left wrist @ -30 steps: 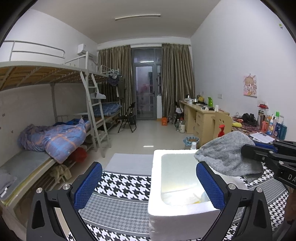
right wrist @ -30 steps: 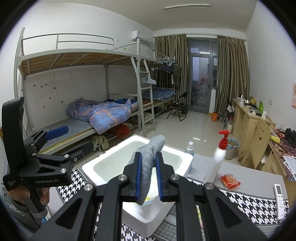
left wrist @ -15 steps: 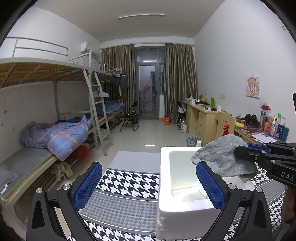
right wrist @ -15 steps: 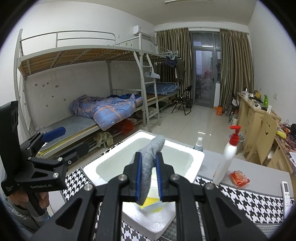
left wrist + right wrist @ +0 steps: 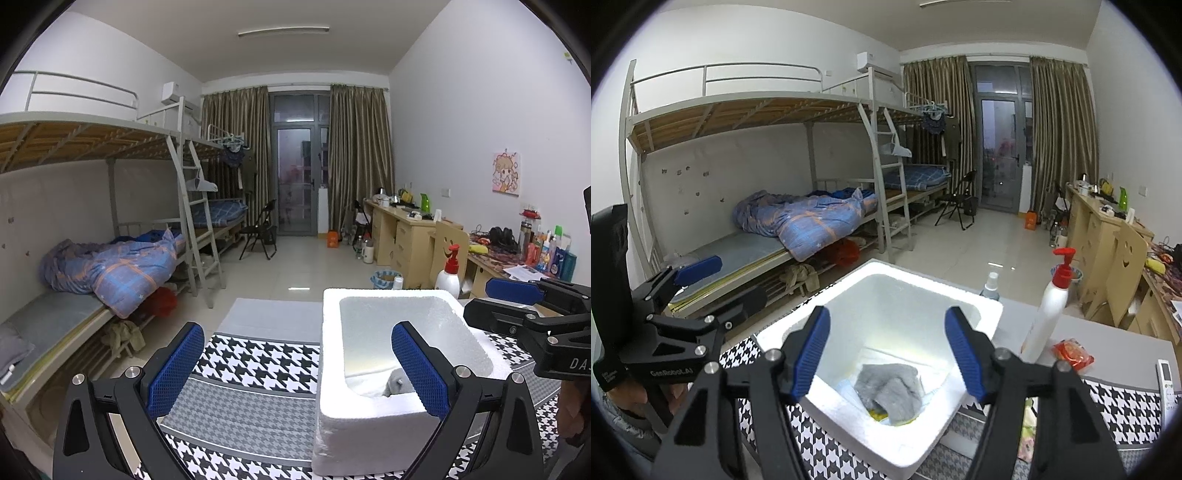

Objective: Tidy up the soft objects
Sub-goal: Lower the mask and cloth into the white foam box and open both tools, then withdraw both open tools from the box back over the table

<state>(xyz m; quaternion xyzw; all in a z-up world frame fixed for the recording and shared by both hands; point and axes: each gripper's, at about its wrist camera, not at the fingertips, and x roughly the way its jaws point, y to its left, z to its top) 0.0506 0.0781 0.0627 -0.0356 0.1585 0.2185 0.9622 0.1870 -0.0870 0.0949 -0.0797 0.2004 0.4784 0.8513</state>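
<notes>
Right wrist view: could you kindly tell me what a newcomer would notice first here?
The white foam box sits on the houndstooth tablecloth, with a crumpled grey cloth lying at its bottom. The right tongs hang open directly above it. To the box's right stands a white pump bottle with a red top, and the left tongs are open too.

Grey cloth (image 5: 892,391) inside white foam box (image 5: 982,314), jaws apart above.

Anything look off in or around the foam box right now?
Nothing stands out. The grey cloth lies crumpled in the bottom of the white foam box, on top of other items. Both the right gripper and left gripper have open, empty jaws.
</notes>
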